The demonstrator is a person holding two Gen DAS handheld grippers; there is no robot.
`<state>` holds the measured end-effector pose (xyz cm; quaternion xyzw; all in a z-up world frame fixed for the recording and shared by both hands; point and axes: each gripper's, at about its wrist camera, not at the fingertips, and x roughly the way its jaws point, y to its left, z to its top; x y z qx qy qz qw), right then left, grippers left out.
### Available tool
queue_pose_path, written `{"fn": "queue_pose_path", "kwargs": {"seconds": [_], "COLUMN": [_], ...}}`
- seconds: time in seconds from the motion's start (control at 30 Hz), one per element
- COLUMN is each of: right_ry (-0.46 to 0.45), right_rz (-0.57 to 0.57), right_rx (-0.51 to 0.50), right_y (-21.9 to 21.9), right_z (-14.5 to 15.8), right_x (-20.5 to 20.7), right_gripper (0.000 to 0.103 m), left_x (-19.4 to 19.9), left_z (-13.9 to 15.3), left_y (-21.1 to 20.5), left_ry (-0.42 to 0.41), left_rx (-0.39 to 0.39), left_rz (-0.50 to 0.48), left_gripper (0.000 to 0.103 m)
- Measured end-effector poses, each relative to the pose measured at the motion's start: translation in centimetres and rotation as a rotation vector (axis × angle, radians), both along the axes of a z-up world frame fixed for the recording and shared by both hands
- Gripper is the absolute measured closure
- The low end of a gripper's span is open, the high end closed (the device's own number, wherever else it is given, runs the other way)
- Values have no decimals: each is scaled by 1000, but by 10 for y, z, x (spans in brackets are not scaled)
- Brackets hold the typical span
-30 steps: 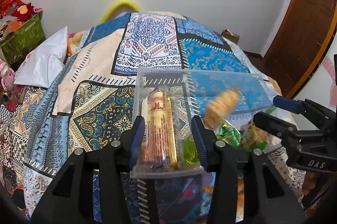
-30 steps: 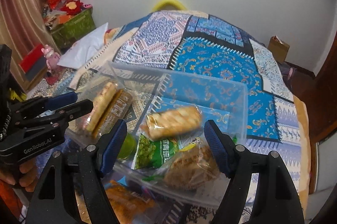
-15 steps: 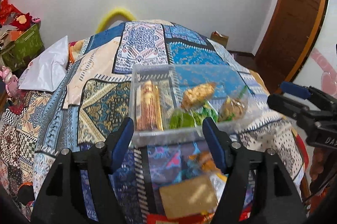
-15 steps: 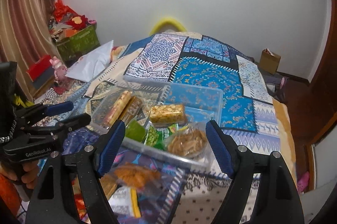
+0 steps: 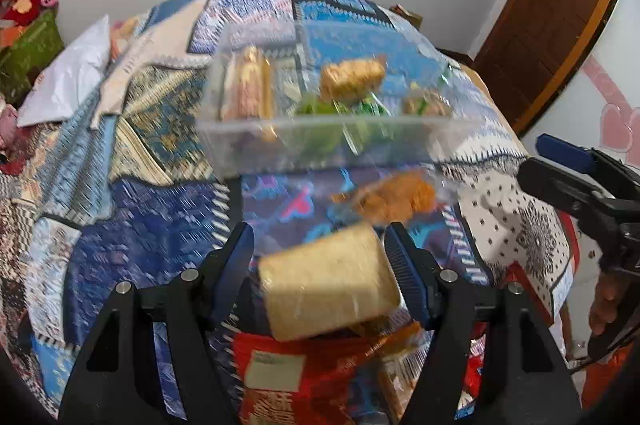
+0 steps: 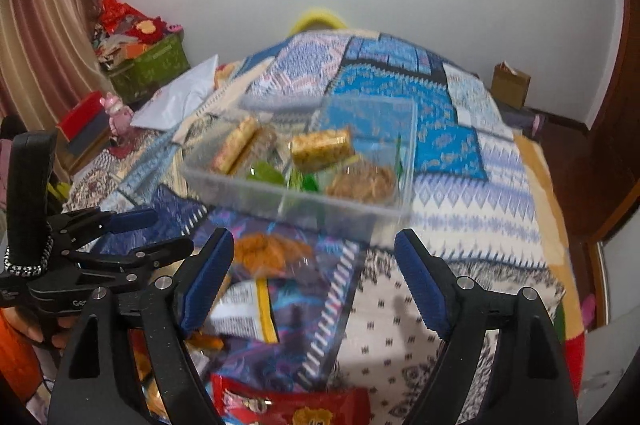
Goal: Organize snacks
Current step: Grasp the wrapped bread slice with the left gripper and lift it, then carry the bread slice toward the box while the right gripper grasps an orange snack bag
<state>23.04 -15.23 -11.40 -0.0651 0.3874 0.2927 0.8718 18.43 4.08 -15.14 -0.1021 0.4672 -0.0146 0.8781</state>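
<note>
**Next snack lined up for the box**

The left claw (image 5: 320, 257), spread wide, frames a tan wafer pack (image 5: 328, 285) on the bed (image 5: 120, 233); closing on it looks next. The right claw (image 6: 314, 277) hangs wide and empty. The clear box (image 6: 304, 193) beyond holds several snacks. An orange snack bag (image 5: 396, 195) lies between.

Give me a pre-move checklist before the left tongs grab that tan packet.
1. Left tongs open: ok.
2. Tan packet lies between their fingers: ok, though whether the pads touch it: cannot tell, blurred.
3. Right tongs open and empty: ok.
4. Right tongs apart from the packet: ok, off to the side.
5. Clear bin has free room: ok, bare space at the far side.
6. Orange snack bag lies between packet and bin: not ok, mind it.
</note>
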Motion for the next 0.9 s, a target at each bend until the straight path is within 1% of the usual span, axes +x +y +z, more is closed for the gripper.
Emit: {"fn": "queue_pose_path", "kwargs": {"seconds": [0.17, 0.23, 0.3, 0.43, 0.63, 0.8, 0.83, 0.9], "right_ry": [45, 57, 73, 99, 150, 162, 164, 183], "right_rz": [6, 6, 8, 28, 73, 96, 99, 115], "right_rx": [-15, -15, -15, -25, -52, -93, -100, -100], "right_y": [1, 1, 2, 10, 32, 47, 50, 54], "right_z": [-18, -21, -26, -34, -50, -60, -62, -65], "right_x": [0, -1, 1, 4, 13, 21, 22, 27], "right_gripper": [23, 23, 23, 23, 23, 23, 23, 23], "left_x": [-2, 1, 2, 3, 1, -3, -3, 0], "left_z": [-13, -20, -23, -27, -29, -31, -32, -39], "left_y": [-12, -13, -11, -4, 8, 15, 17, 21], "left_ry": [23, 36, 31, 7, 6, 6, 8, 46], "left_rx": [-1, 1, 17, -10, -27, 16, 21, 22], "left_rz": [-41, -43, -34, -48, -52, -43, -43, -31], "left_gripper": [36, 33, 30, 28, 23, 22, 19, 19]}}
